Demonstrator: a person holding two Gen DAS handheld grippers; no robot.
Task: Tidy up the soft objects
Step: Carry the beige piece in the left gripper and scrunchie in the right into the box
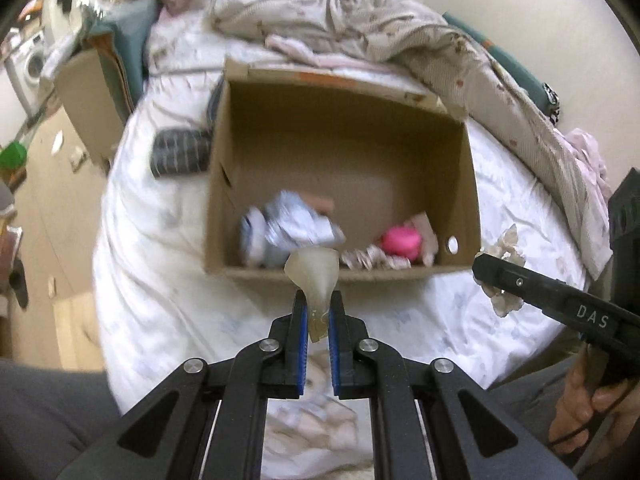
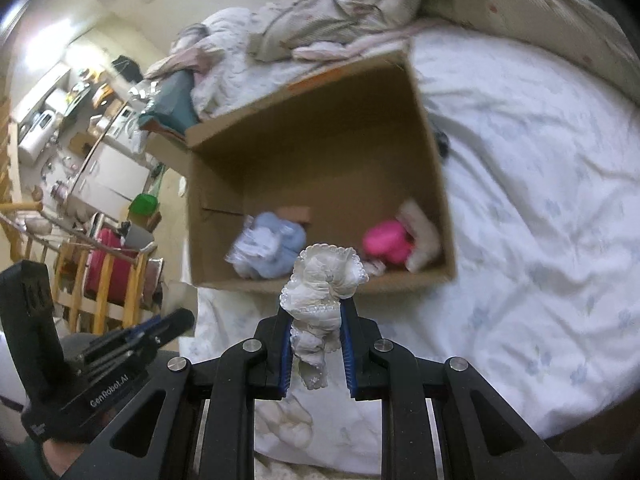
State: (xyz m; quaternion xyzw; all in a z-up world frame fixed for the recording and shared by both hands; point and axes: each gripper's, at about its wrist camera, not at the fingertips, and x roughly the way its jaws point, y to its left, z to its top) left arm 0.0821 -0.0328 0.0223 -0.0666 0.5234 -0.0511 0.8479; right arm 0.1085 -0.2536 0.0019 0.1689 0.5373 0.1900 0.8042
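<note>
Motion blur smears the blue-and-white bundle (image 1: 280,228) at seven o'clock inside the cardboard box (image 1: 460,184). The dark striped item (image 1: 180,152), at nine o'clock beside it, is partly hidden by the box wall.

Your cardboard box (image 1: 344,148) stands open-topped on the bed (image 1: 160,300), and most of its floor is bare: the far half and the middle strip give you room to lower a gripper. Along its near wall the way is blocked by a blue-white bundle (image 1: 288,228) in the left corner and a pink soft thing (image 1: 400,242) with pale cloth in the right corner. Left of the box, a dark striped roll (image 1: 180,156) lies against its wall. The crumpled quilt (image 1: 380,28) crowds the bed's far edge behind the box. The bed's right side lies open sheet (image 2: 540,220).
</note>
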